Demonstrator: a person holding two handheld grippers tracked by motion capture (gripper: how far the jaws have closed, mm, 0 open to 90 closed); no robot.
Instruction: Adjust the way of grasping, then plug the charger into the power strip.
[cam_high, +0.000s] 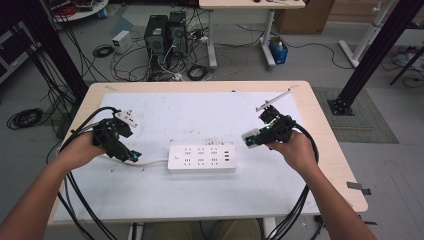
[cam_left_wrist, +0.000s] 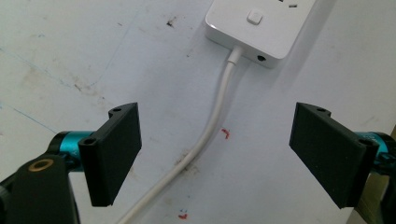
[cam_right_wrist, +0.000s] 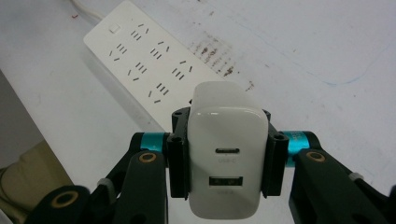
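A white power strip (cam_high: 201, 158) (cam_left_wrist: 261, 28) (cam_right_wrist: 140, 60) lies flat in the middle of the white mat, its sockets facing up. Its white cable (cam_high: 150, 162) (cam_left_wrist: 212, 126) runs off to the left. My left gripper (cam_high: 131, 156) (cam_left_wrist: 217, 140) hovers over that cable just left of the strip; its jaws stand wide open with the cable below them, untouched. My right gripper (cam_high: 250, 138) (cam_right_wrist: 226, 154) is held above the mat to the right of the strip, shut on a white USB charger (cam_high: 248, 136) (cam_right_wrist: 226, 135) whose two ports face the camera.
The white mat (cam_high: 210, 200) covers most of a light wooden table (cam_high: 330, 145). Beyond the far edge, on the floor, stand computer towers (cam_high: 165, 35) amid tangled cables. Black frame posts (cam_high: 375, 55) rise at both sides. Thick black cables (cam_high: 75, 200) trail from the grippers.
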